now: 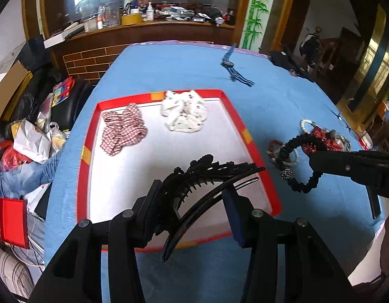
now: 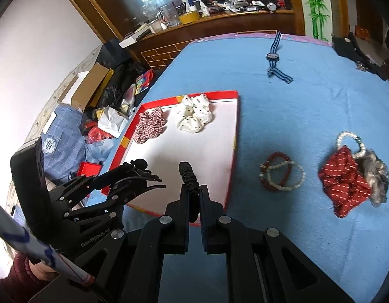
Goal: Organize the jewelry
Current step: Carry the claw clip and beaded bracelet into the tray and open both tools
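Two hand-held grippers grasp: left [image 1: 194,199] a black hair claw [image 1: 207,176] lengthwise toward upper right, right [image 2: 193,198] an upright black scrunchie band [image 2: 188,176].

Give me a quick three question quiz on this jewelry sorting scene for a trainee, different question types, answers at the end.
1. True or false: the left hand-held gripper holds a black hair clip.
2. How many scrunchies already lie in the red-rimmed tray?
3. Multiple choice: the right hand-held gripper is shut on A) a pearl bracelet, B) a black elastic hair band, C) the watch.

Key
1. True.
2. Two: a red checked scrunchie and a white dotted scrunchie.
3. B. The pearl bracelet and the blue-strapped watch lie on the blue cloth.
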The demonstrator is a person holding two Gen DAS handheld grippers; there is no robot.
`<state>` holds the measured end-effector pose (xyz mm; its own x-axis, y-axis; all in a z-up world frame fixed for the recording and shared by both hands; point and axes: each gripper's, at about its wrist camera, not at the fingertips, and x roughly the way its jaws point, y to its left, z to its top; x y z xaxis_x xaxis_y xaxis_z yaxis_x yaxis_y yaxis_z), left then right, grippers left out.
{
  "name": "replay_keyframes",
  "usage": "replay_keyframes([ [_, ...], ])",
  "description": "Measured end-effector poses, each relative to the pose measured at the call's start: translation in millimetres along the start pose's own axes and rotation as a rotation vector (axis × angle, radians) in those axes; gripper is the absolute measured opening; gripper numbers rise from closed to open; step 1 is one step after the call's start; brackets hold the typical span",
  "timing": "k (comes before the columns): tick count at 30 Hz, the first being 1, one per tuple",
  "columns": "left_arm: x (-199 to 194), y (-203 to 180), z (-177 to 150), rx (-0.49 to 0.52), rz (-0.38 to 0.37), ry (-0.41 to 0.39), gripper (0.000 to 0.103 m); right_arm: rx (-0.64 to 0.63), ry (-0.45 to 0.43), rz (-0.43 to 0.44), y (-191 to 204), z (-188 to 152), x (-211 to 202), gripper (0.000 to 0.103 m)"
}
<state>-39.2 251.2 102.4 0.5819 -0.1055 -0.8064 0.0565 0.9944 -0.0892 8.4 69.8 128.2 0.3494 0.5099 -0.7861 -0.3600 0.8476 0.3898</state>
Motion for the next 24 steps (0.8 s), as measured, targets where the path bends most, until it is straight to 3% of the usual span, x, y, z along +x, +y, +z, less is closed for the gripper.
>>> replay_keyframes([
  [24,90.2,56.8,39.6,-0.028,0.085,0.078,0.047,-0.011,0.118,-0.069,13.0,58.3,114.2,0.010],
])
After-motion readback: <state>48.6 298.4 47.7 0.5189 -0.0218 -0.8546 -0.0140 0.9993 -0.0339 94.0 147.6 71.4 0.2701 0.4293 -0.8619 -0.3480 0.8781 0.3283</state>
